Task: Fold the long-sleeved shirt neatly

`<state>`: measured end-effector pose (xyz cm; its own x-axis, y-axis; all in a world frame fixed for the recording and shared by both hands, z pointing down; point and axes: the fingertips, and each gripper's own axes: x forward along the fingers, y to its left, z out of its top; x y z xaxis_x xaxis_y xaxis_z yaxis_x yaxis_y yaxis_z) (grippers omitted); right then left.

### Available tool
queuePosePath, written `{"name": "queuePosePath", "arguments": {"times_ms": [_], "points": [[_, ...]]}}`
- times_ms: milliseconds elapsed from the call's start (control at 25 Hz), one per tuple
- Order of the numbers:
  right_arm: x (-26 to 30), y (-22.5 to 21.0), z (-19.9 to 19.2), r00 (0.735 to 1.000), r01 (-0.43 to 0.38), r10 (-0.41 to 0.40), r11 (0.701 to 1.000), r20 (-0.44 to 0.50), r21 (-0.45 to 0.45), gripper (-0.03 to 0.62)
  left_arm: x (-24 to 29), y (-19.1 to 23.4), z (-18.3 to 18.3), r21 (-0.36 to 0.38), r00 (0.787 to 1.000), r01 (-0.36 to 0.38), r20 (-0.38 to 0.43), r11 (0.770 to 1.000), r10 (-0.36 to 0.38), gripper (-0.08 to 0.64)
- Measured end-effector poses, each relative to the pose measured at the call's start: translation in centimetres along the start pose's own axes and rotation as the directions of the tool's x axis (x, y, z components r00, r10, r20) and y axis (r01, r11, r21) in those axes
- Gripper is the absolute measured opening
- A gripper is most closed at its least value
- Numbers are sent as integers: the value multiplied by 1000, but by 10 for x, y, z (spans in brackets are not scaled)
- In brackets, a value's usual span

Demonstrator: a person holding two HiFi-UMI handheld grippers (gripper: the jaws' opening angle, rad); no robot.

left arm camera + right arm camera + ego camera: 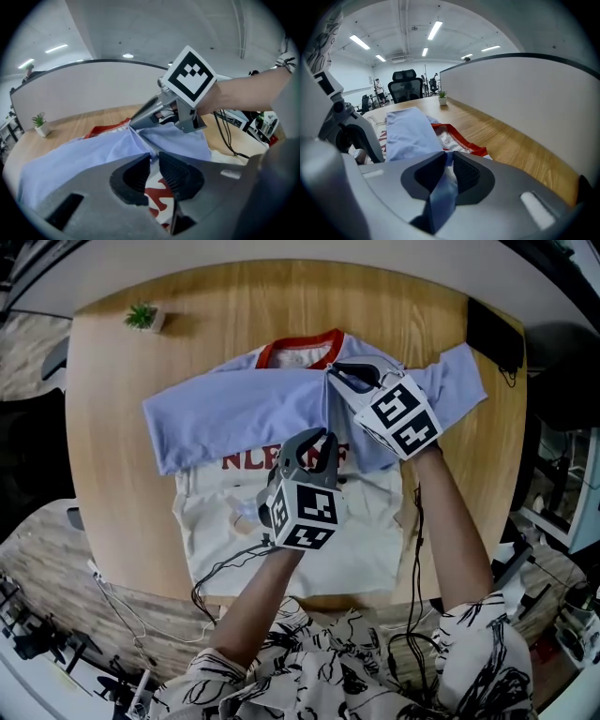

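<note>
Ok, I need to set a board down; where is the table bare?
Bare table left of the shirt, nearer than the potted plant, and a strip behind the red collar. The middle is crowded: left gripper and right gripper both pinch the shirt. A black object takes the far right corner.

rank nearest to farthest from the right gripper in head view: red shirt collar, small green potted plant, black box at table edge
1. Red shirt collar, just left of the right gripper.
2. Black box, table's right edge.
3. Small green potted plant, far left corner.
</note>
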<state>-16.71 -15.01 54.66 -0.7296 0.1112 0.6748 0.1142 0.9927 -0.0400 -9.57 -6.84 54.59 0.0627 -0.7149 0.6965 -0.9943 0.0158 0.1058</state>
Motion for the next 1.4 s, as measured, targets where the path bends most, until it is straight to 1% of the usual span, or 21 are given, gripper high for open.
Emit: {"name": "queuePosePath", "arguments": {"times_ms": [80,120,200,240,400,480,560,680,760,840,920,1080,1200,1240,1320,1400], "points": [[-5,-4,-7,1000,-9,9,1000,-11,16,117,3,-10,-3,12,999,42,-13,999,-41,163],[-10,-6,-10,1000,-15,16,1000,-12,24,152,3,-15,-3,17,998,54,-14,998,-54,197],[-26,-13,-16,1000,-11,11,999,-2,46,194,2,-21,-2,21,998,62,-10,998,-62,202],[-34,-18,-19,1000,4,-4,998,6,59,203,2,-24,0,22,998,64,-6,998,-64,204],[-73,-43,-33,995,89,-94,989,33,119,249,3,-39,15,47,995,94,19,994,-95,210],[-93,-55,-42,990,125,-134,981,53,151,270,4,-50,24,58,995,97,33,994,-99,212],[-115,-71,-53,980,166,-184,967,78,192,289,7,-62,36,78,994,96,50,992,-100,214],[-154,-94,-74,956,235,-271,935,109,265,313,13,-84,57,113,992,92,72,989,-101,222],[-178,-109,-94,938,277,-327,906,113,321,319,18,-98,73,134,992,83,80,988,-94,224],[-199,-125,-115,920,310,-375,873,113,377,322,28,-111,92,178,992,80,83,981,-96,224],[-215,-139,-136,913,319,-394,851,107,416,322,42,-129,107,212,991,89,82,973,-108,224],[-233,-158,-173,928,298,-365,846,72,442,321,71,-164,129,236,991,94,72,967,-114,224],[-233,-166,-197,938,296,-346,840,27,454,311,94,-170,149,245,993,79,68,966,-98,224],[-231,-168,-204,939,302,-345,832,9,466,296,102,-168,156,252,994,75,64,965,-94,224],[-224,-168,-212,937,311,-348,806,-21,503,268,122,-160,172,267,995,75,49,961,-92,222],[-218,-166,-216,935,319,-351,780,-46,539,262,146,-150,190,283,995,88,29,955,-100,222]]}}
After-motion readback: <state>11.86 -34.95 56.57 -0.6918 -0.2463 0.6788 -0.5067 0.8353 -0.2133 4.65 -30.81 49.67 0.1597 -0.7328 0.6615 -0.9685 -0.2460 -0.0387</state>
